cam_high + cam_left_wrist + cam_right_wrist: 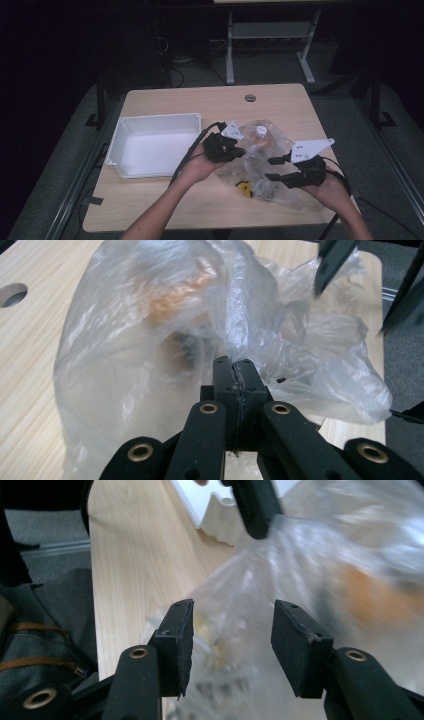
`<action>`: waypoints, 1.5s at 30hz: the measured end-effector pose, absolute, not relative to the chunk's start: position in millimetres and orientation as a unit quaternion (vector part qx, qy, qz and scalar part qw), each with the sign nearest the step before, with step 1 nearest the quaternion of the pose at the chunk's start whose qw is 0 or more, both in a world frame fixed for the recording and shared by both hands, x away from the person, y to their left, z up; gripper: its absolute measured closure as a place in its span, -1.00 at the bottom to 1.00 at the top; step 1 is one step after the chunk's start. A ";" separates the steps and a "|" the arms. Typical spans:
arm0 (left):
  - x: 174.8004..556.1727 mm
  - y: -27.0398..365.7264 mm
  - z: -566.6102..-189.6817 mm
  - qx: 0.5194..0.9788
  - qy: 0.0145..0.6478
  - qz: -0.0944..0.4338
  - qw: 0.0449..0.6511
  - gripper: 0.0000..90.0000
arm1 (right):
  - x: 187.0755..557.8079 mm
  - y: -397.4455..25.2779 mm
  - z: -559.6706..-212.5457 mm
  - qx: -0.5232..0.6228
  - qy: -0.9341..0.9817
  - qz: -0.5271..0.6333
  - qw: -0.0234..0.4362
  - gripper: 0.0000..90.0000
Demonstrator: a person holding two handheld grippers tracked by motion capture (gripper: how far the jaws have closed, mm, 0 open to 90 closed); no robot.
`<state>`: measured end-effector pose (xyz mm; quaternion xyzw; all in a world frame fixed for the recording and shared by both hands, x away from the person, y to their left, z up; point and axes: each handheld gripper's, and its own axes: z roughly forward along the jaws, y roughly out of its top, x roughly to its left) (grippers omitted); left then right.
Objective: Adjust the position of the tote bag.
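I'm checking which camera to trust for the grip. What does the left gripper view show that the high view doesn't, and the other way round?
Left gripper view alone: the left gripper with its jaws pressed together on a fold of the clear plastic bag.

High view alone: the white bin beside the bag, both forearms, and a yellow item inside the bag.

Both: the bag on the wooden table, something orange inside it, and the open right gripper.

tray (150,145) on table (200,102), left | bag (265,160) just right of tray
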<state>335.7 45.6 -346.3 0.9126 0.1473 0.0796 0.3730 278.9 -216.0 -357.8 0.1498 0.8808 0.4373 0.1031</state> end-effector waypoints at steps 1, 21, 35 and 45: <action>336.0 46.7 -346.5 0.913 0.149 0.081 0.371 1.00 | 278.8 -219.4 -356.6 0.155 0.879 0.439 0.104 0.12; 342.5 75.0 -339.2 0.908 0.180 0.118 0.358 1.00 | 335.9 -227.4 -373.1 0.229 0.889 0.379 0.115 -0.14; 349.4 83.1 -332.2 0.909 0.185 0.136 0.349 1.00 | 343.6 -220.7 -377.4 0.211 0.900 0.356 0.137 0.99; 360.5 85.8 -315.4 0.904 0.191 0.148 0.354 1.00 | 343.4 -232.8 -343.5 0.193 0.895 0.375 0.143 0.99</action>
